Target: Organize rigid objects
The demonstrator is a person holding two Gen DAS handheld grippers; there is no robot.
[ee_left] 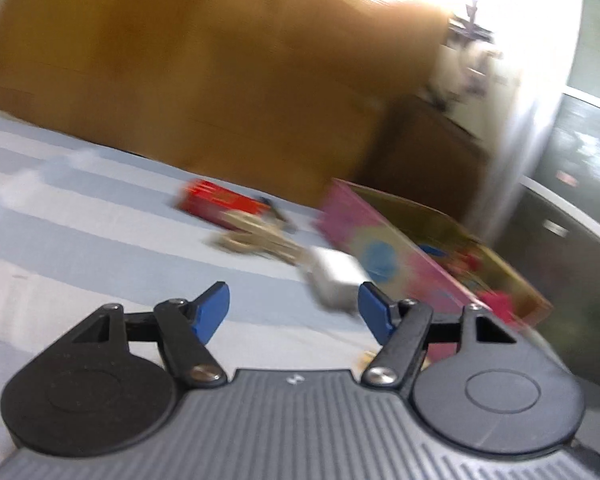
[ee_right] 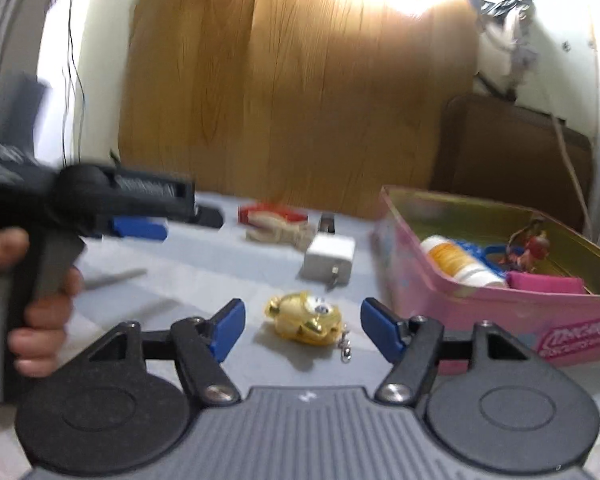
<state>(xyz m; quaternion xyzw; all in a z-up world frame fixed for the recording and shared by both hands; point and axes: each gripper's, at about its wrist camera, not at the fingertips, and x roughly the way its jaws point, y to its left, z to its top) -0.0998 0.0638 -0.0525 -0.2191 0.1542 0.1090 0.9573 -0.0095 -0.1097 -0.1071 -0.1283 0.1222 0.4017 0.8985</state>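
The only writing I can find is the pink lettering on the front wall of the pink metal tin box (ee_right: 500,312); it is too blurred for me to read. The red flat box (ee_right: 272,213) at the back carries nothing I can make out either.

The tin stands open at the right on the pale blue striped bedsheet (ee_right: 228,280), in front of a brown wooden panel (ee_right: 300,100). Inside it I see a white bottle with an orange label (ee_right: 460,262), a blue piece, a small red figure and a pink rectangular block (ee_right: 544,283). Left of the tin the sheet is open, with loose items apart from one another: a white square charger plug (ee_right: 329,260), a beige toy figure (ee_right: 278,232) lying against the red box, and a gold-coloured cartoon keychain (ee_right: 306,318) with a small metal clasp.

My right gripper (ee_right: 302,330) has its blue pads spread wide and holds nothing; the gold keychain lies on the sheet between them, touching neither.

My left gripper (ee_left: 294,312) is likewise spread and empty, with the white plug (ee_left: 334,280) just ahead of its right pad and the tin's corner (ee_left: 380,248) beside that. From the right wrist view I see the left tool at the left edge, a hand (ee_right: 32,304) wrapped round its grip.
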